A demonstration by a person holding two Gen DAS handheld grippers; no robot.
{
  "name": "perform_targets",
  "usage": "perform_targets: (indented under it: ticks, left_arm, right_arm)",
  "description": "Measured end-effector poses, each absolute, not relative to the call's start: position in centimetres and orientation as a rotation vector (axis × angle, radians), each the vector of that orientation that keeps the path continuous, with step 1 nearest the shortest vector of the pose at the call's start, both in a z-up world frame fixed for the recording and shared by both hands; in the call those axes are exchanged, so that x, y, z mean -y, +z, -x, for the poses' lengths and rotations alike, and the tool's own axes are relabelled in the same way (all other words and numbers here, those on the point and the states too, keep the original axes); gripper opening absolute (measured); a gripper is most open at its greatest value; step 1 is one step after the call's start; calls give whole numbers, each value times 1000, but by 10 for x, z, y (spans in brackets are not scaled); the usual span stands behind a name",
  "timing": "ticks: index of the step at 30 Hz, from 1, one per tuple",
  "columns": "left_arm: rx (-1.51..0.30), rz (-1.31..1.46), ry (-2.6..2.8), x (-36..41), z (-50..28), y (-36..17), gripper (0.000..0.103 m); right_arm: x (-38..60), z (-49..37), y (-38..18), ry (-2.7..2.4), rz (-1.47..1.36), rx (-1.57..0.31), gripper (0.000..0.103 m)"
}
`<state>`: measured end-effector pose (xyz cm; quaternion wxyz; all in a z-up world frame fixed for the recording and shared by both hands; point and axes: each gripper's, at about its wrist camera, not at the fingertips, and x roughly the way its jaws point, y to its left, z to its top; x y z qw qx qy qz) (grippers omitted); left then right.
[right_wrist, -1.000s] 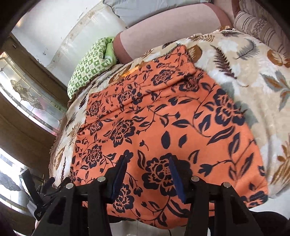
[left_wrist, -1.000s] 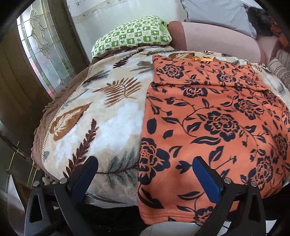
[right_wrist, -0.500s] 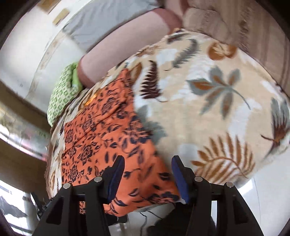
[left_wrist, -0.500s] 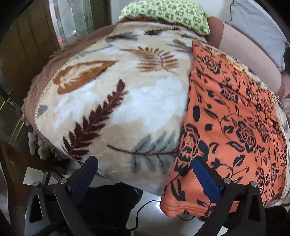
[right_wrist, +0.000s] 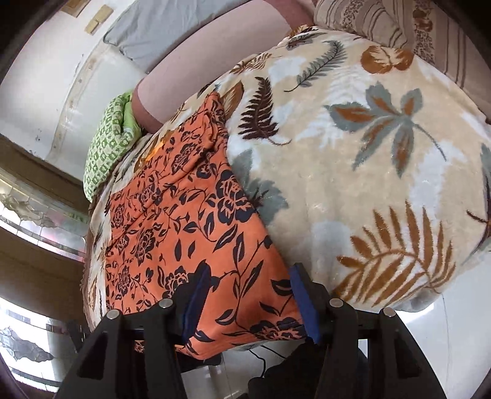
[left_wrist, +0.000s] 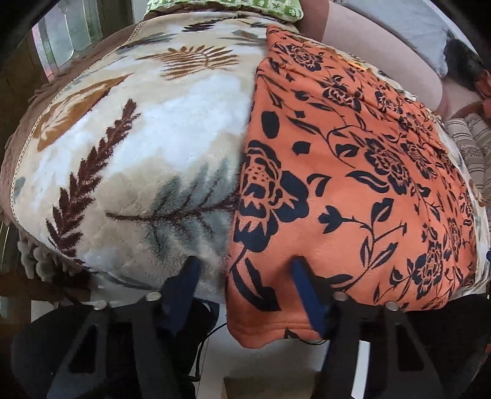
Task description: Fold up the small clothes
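Evidently both tools were taking the orange garment's (left_wrist: 353, 184) near corners: left tool (left_wrist: 245, 276) closing astride it, right tool (right_wrist: 250, 291) seemingly unclamped; next, pinch and lift.

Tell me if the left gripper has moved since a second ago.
Yes. The left gripper has come down to the near left corner of the orange cloth; the green pillow has slid to the top edge.
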<state>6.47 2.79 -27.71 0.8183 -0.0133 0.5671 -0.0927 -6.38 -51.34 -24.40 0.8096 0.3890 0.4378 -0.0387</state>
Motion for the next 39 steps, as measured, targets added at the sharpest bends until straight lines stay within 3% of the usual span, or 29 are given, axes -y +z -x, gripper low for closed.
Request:
perform_targets:
  ticks: [5,8,11,13,14,15,19,21,25,26,29,30,31,32,34,38,39]
  left_arm:
    - [-1205,64,-213,-31,-64,-276,60]
    - [-1208,65,-225,-27,-69,-276,77]
    - [-1186,46,-253,-21,-72,-273,76]
    - [-1163,34,-286,-16,-70,-270,58]
    - [-1156,18,-288,-13,-68,-269,39]
    - [-1152,-3,-287,-12,-68,-269,32]
    - [-1178,32,-301,-17,-74,-269,31]
    - [-1194,69,-317,-20,-76,-272,51]
    - [-1189,21,-323,-7,-78,-269,57]
    - [-1178,-3,-324,-4,-76,-269,54]
    - [-1151,-38,-317,-4,-76,-267,19]
    - [-1152,-19,-330,-7,-77,-266,11]
    - [-1154,-4,-338,-9,-78,-265,11]
    - [-1152,-1,-342,-9,-78,-264,10]
    - [-1136,-22,-349,-4,-76,-262,10]
    - [-1121,-91,-336,8,-74,-264,12]
    - [-1124,-104,-319,10,-73,-266,19]
  right_arm:
    - [517,70,-244,-80,-853,-931,58]
    - [516,73,-244,-78,-847,-935,58]
    - [520,77,-247,-81,-861,-932,58]
    - [525,79,-251,-75,-884,-930,58]
    - [528,81,-255,-75,-896,-930,60]
    - [530,82,-257,-75,-904,-930,61]
    - [533,82,-269,-62,-931,-931,62]
    - [531,77,-275,-33,-937,-945,62]
    - [523,57,-289,31,-921,-995,62]
    - [522,51,-294,46,-924,-1016,62]
    - [518,38,-312,125,-976,-1101,62]
    - [516,36,-311,131,-957,-1112,61]
    - [513,35,-309,135,-932,-1128,55]
    - [510,34,-306,147,-920,-1148,34]
    - [499,32,-294,241,-921,-1152,17]
    - [483,23,-277,195,-798,-1175,17]
    - [484,20,-281,163,-788,-1204,17]
